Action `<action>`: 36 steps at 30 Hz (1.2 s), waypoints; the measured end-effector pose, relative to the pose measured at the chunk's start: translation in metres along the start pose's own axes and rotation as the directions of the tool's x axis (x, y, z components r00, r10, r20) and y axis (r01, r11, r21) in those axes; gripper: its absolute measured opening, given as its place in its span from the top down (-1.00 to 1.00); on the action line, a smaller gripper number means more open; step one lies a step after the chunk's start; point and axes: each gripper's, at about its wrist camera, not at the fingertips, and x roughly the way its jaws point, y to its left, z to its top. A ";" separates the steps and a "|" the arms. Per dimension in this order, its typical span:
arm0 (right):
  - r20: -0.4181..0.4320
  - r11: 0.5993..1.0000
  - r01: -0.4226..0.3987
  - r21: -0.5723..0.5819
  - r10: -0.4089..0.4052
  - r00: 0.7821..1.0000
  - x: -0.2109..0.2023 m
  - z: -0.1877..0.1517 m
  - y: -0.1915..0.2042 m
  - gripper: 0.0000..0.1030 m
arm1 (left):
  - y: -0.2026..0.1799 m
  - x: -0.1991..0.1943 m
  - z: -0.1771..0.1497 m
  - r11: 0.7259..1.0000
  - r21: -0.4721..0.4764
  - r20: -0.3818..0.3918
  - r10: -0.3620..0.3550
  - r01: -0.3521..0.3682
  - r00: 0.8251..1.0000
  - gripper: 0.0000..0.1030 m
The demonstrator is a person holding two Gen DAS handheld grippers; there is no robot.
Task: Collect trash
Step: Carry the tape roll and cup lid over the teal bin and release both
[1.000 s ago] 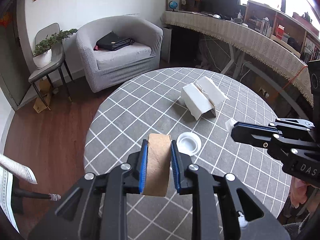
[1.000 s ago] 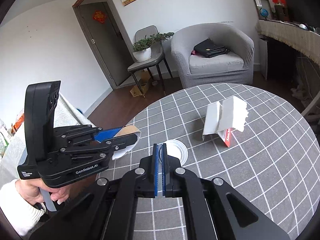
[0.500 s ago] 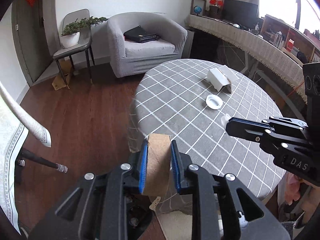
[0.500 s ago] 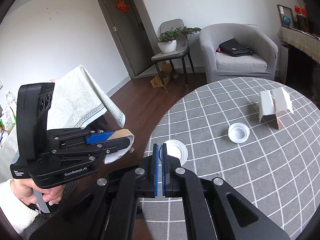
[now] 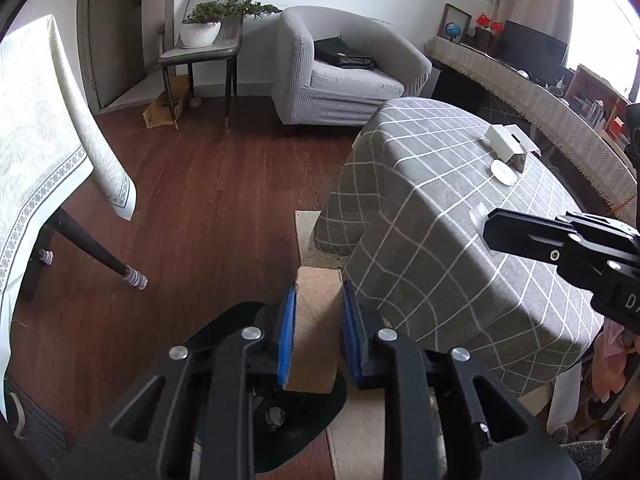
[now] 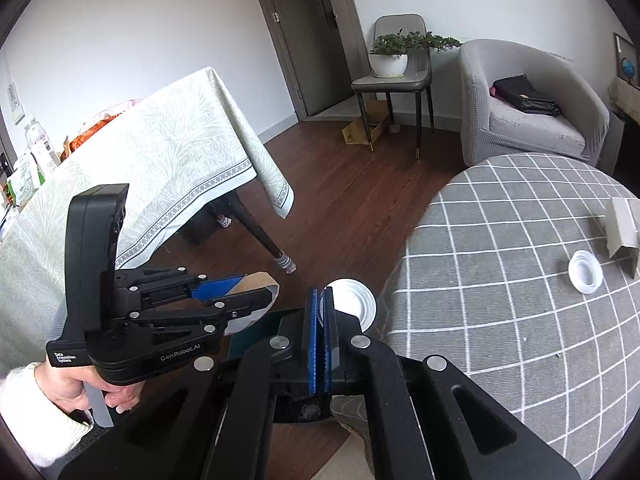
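My left gripper (image 5: 319, 297) is shut on a brown cardboard tube (image 5: 314, 340), which hangs over a dark bin (image 5: 224, 326) on the floor beside the round table (image 5: 440, 216). The right wrist view shows the same left gripper (image 6: 264, 294) with the tube (image 6: 258, 280) above the bin (image 6: 260, 332). My right gripper (image 6: 320, 300) is shut on the rim of a white plastic lid (image 6: 354, 302), just off the table's edge. In the left wrist view the right gripper (image 5: 492, 232) enters from the right. A second white lid (image 6: 585, 273) and a folded white carton (image 5: 508, 142) lie on the table.
A cloth-covered table (image 6: 160, 168) with dark legs stands to the left over the wooden floor. Farther back are a grey armchair (image 5: 344, 80) holding a black bag and a chair with a potted plant (image 5: 208, 28). A beige mat (image 5: 360, 440) lies under the bin.
Both grippers swung left and a little down, from above the checked table to past its edge, over the floor and the bin. The tube and the lid stayed gripped.
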 end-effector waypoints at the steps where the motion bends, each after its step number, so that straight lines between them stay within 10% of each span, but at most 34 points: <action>1: -0.007 1.000 -0.003 -0.005 0.003 1.000 0.005 0.001 0.003 0.95 | 0.005 0.002 -0.003 1.000 -0.005 -0.006 0.001 -0.001 1.000 0.54; 30: -0.291 0.998 -0.024 -0.065 0.004 0.957 0.138 -0.022 0.076 0.95 | 0.106 0.076 -0.092 0.993 -0.115 -0.336 -0.013 -0.028 0.942 0.52; 36: -0.336 0.999 -0.011 -0.050 -0.007 0.942 0.153 -0.029 0.070 0.95 | 0.118 0.076 -0.095 0.988 -0.155 -0.337 -0.031 -0.023 0.941 0.17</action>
